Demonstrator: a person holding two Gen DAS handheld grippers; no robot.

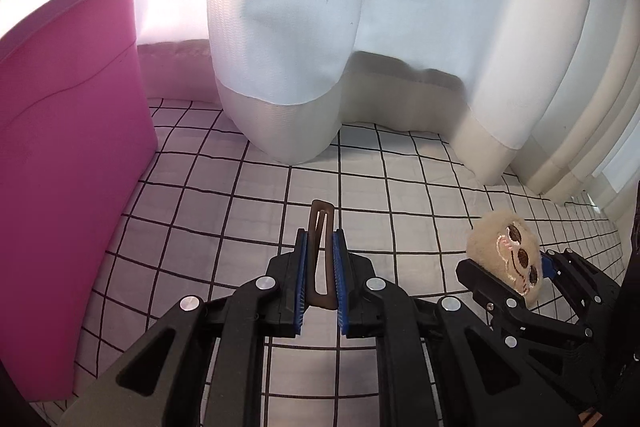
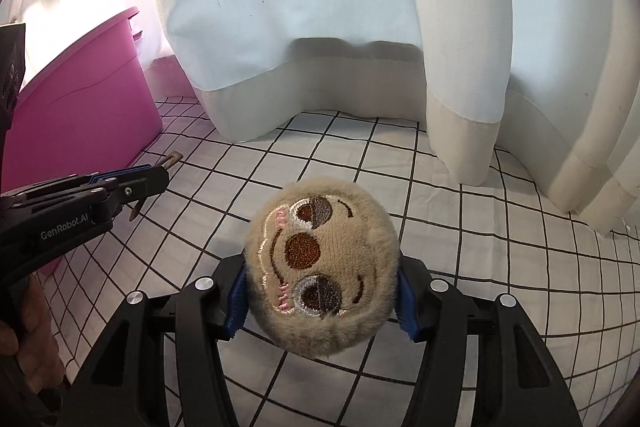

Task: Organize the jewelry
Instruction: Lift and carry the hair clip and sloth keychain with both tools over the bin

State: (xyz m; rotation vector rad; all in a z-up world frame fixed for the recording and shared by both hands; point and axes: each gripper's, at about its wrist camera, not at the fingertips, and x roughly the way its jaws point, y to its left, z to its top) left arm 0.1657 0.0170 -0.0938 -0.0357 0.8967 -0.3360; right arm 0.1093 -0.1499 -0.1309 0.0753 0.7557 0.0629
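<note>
Reaching toward the pink bin [image 1: 68, 155], both grippers carry something above the checked cloth [image 1: 400, 179], and the coming move seems to turn on how each load lies relative to that bin. The left gripper [image 1: 320, 267] is clenched on a brown hair clip [image 1: 320, 251], whose long axis runs straight out along the fingers [image 1: 301, 279], its looped end poking past the tips. The bin stands to the left of this gripper and close by, with its rim well above the clip, so the clip would likely need lifting over the wall rather than sliding in. The right gripper [image 2: 320, 291] is closed around a round plush sloth face [image 2: 320, 267], squeezed at its two sides; it sits farther from the bin, with the left gripper between them, so the left hand looks the nearer to deliver first. The left wrist view shows the clip's slotted shape and how squarely it is pinched, but only a sliver of the plush at its right edge. The right wrist view shows the plush's embroidered face full on and the left gripper from the side, the clip's ends jutting out front and below beside the bin's wall. Neither view shows inside the bin.
</note>
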